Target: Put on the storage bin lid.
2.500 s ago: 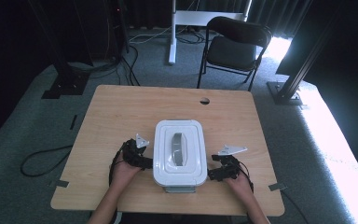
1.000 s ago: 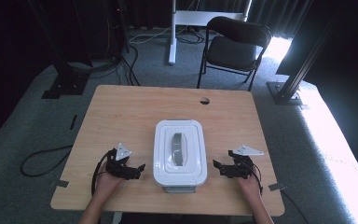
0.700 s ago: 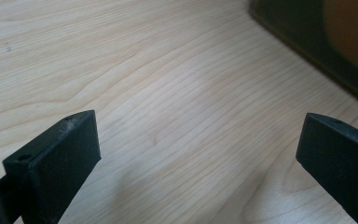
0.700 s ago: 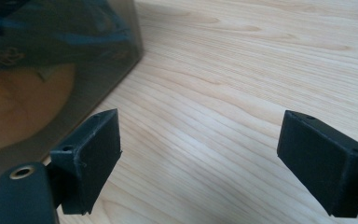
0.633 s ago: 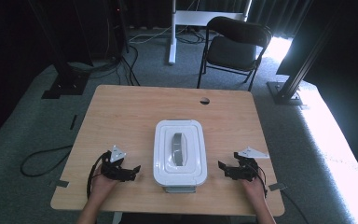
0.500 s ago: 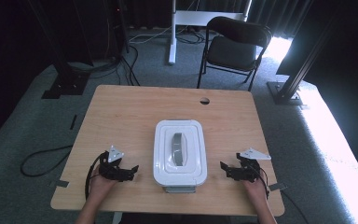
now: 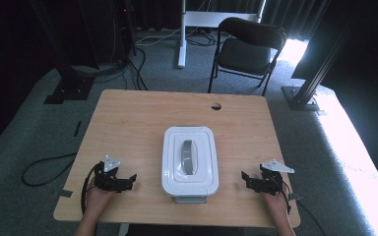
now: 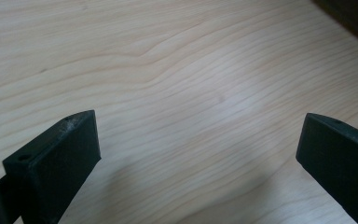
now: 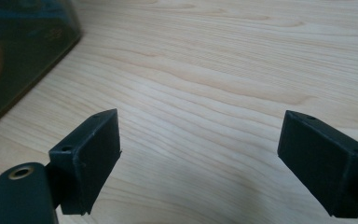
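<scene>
Recording lab, dark-curtained.
I note a wooden table (image 7: 128,123) on grey carpet, black rig stands (image 7: 320,64), floor cables (image 7: 44,164), one chair (image 7: 248,51).

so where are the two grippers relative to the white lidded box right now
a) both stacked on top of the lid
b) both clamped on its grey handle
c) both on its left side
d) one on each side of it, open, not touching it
d: the left gripper and right gripper rest on the table, one on each side of the white box, jaws spread on bare wood.
</scene>
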{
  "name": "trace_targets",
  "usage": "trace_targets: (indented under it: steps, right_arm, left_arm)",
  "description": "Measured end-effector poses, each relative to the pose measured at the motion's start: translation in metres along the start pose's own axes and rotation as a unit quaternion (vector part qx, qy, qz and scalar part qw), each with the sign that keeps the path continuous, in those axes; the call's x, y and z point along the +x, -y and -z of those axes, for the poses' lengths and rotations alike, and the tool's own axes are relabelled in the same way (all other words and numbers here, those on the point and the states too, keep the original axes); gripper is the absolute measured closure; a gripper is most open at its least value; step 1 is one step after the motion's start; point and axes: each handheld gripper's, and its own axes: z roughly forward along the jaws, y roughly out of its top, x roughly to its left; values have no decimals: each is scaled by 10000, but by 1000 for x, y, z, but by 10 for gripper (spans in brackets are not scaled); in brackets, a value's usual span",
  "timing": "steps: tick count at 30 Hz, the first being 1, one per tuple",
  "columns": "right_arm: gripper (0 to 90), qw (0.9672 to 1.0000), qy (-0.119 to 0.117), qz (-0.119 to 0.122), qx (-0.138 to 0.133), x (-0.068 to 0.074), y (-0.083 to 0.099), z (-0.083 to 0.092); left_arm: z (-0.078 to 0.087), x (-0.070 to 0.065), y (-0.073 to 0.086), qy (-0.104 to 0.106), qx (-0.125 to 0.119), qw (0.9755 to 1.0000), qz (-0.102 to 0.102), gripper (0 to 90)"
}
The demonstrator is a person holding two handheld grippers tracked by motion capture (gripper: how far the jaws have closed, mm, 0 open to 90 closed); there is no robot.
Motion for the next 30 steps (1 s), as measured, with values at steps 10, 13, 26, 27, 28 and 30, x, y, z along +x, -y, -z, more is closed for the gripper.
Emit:
trace_targets:
  steps: [10, 13, 26, 27, 28, 30]
  right_arm:
    - [124, 9988, 450, -201, -27, -10, 7, 8]
    - [124, 9979, 572, -289, -13, -13, 9, 9]
    - [124, 9928, 984, -681, 50, -26, 14, 12]
    - [124, 9918, 1065, -707, 84, -27, 15, 12]
    - [124, 9918, 1045, -734, 105, -28, 15, 12]
    - [124, 9913, 1065, -759, 116, -29, 16, 11]
  left_arm:
    - [11, 19, 12, -307, 38, 9988, 381, 0]
    - [14, 24, 15, -415, 61, 9979, 494, 0]
    - [24, 48, 28, -846, 372, 9897, 1093, 0]
    - [24, 50, 29, -855, 400, 9892, 1118, 1]
    - [24, 51, 30, -841, 435, 9891, 1126, 0]
    - [24, 51, 30, -884, 437, 9893, 1078, 0]
